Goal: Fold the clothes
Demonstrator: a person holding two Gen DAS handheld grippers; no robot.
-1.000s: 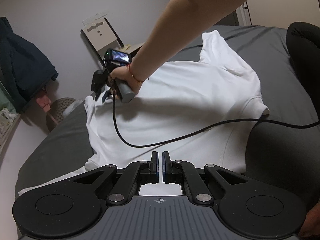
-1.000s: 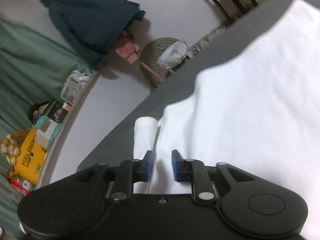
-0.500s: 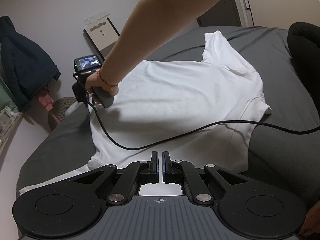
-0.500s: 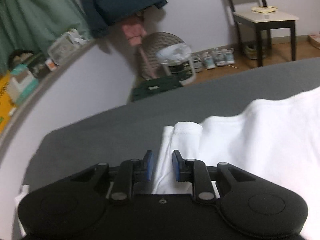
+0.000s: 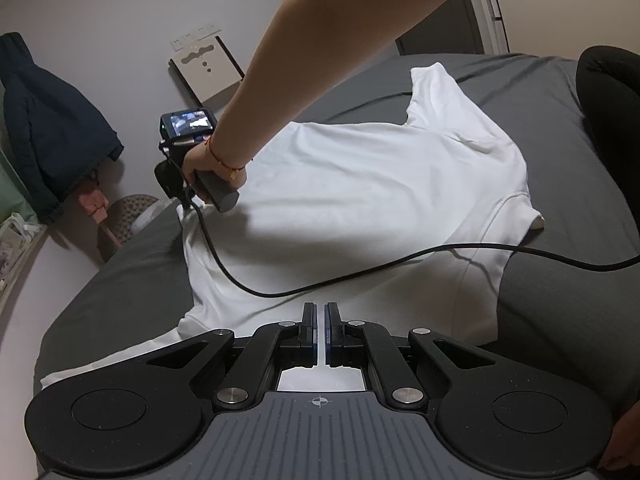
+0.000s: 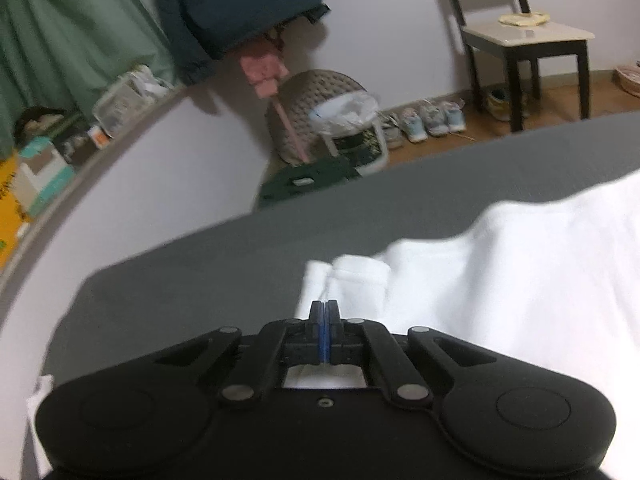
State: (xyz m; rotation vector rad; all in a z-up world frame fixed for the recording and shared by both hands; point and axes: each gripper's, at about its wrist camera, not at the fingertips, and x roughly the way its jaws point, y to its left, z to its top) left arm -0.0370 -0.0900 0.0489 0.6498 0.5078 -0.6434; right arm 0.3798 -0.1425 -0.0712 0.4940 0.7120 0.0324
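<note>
White T-shirt (image 5: 360, 200) lies spread flat on the grey bed (image 5: 132, 280), filling the middle of the left wrist view, one sleeve reaching toward 1 o'clock and another lying out at 8 o'clock. The left gripper (image 5: 321, 322) sits at 6 o'clock over the shirt's near edge, its jaws nearly together with a thin gap; whether cloth is caught there cannot be told. At 10 o'clock the person's right hand (image 5: 204, 164) holds the right gripper (image 6: 324, 312) at the shirt's far edge. Its jaws are pressed together over a rolled sleeve (image 6: 360, 284); a pinch of fabric cannot be confirmed. A black cable (image 5: 360, 272) trails across the shirt toward 3 o'clock.
</note>
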